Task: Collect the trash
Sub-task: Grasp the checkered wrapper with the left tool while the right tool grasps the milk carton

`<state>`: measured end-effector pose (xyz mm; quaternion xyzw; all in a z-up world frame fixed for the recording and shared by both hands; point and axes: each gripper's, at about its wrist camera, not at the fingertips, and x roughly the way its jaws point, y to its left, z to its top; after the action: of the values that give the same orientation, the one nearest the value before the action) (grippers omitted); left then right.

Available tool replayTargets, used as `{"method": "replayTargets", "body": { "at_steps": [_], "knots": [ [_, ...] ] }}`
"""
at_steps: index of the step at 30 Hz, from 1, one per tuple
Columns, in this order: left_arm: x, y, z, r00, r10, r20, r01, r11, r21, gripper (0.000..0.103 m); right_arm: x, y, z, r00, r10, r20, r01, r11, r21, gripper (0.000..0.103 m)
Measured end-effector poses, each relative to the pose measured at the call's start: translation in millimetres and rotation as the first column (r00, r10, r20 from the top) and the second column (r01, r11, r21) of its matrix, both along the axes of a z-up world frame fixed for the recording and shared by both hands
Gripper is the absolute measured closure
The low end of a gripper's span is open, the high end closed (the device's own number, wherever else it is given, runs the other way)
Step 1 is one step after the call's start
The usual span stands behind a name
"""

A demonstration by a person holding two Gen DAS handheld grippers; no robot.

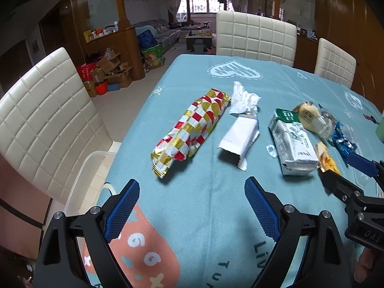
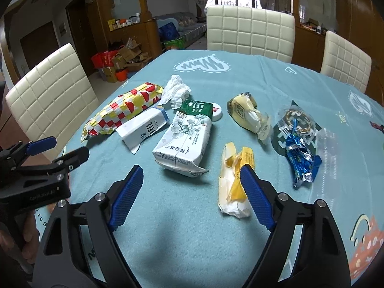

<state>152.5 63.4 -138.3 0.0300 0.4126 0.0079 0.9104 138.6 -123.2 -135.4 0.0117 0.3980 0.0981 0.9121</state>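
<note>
**A:** What sits nearest the right gripper?

**B:** Its fingers stand wide apart with nothing between them but tablecloth. The yellow-and-white wrapper lies just against the inner side of its right finger; whether they touch, I cannot tell. Slightly ahead, and left of centre, lies the white tissue pack with its green leaf print.

**A:** And the left gripper?

**B:** Also spread open, holding nothing. The gold-and-red checked bag lies ahead of its left finger, the white paper packet ahead of the gap, both apart from the tips.

**A:** Further out?

**B:** In the right wrist view, a blue foil wrapper lies off to the right, partly on clear plastic packaging. A pale yellow wrapper sits beyond the tissue pack, a green packet and a white lid just behind it. A crumpled tissue lies at the checked bag's far end.

**A:** Beyond the litter?

**B:** Cream quilted chairs ring the table, and a clear plastic bin stands beside the left edge.
</note>
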Motion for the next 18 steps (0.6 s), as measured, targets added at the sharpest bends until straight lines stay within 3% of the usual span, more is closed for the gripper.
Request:
{"method": "replayTargets", "body": {
  "at_steps": [10,15,17,18],
  "knots": [
    [38,28,-11,0.998,0.066,0.007,-0.066,0.995,0.071,0.016,30,25,-9,1.0,0.011,-0.023,-0.011,1.0,0.001,0.02],
    [53,31,-20,0.999,0.041,-0.003,-0.041,0.998,0.056,0.016,45,32,-20,0.998,-0.047,-0.03,0.045,0.996,-0.073,0.021],
    [58,27,-24,1.0,0.029,-0.004,-0.029,0.998,0.062,0.016,50,31,-26,0.997,-0.059,-0.049,0.055,0.995,-0.08,0.029],
    [60,26,-25,1.0,0.027,-0.006,-0.027,0.998,0.065,0.016,52,31,-28,0.996,-0.059,-0.063,0.054,0.996,-0.076,0.038]
  ]
}}
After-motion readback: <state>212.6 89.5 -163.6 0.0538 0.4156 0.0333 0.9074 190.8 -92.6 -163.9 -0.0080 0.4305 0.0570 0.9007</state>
